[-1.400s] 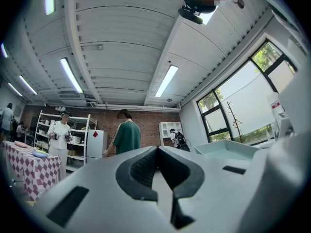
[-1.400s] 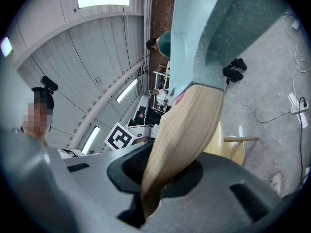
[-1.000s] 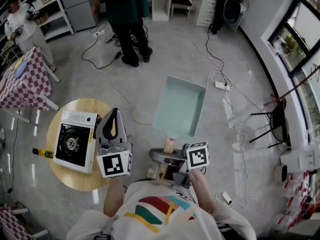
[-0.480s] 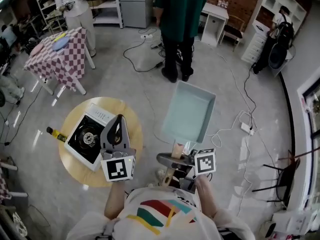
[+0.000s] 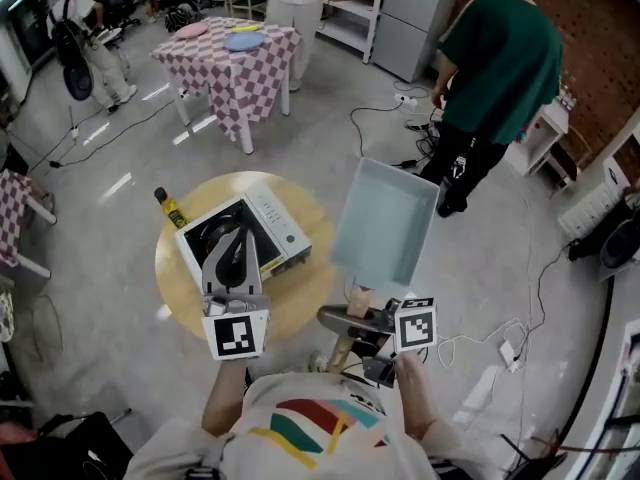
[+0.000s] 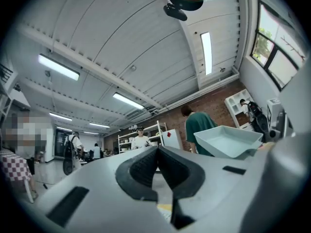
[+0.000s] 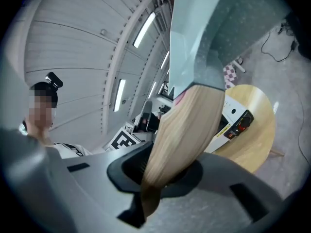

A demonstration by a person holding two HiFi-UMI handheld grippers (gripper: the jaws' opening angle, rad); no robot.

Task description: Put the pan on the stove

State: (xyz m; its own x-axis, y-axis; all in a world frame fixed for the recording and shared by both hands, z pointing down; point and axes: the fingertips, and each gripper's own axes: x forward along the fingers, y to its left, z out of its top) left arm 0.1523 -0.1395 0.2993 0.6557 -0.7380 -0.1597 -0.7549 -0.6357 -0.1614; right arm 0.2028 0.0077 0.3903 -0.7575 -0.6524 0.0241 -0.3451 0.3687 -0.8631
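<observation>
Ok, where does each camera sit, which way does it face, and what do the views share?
Head view: on the person's head, looking steeply down at the round table, stove and pan; shows the shirt, both forearms, left gripper and right gripper.
Left gripper view: on the left gripper, aimed about level across the room at ceiling and shelves; its shut fingers fill the bottom.
Right gripper view: on the right gripper, looking along the pan's wooden handle, which its fingers clamp.
Shared: the pan shows in all three.
</observation>
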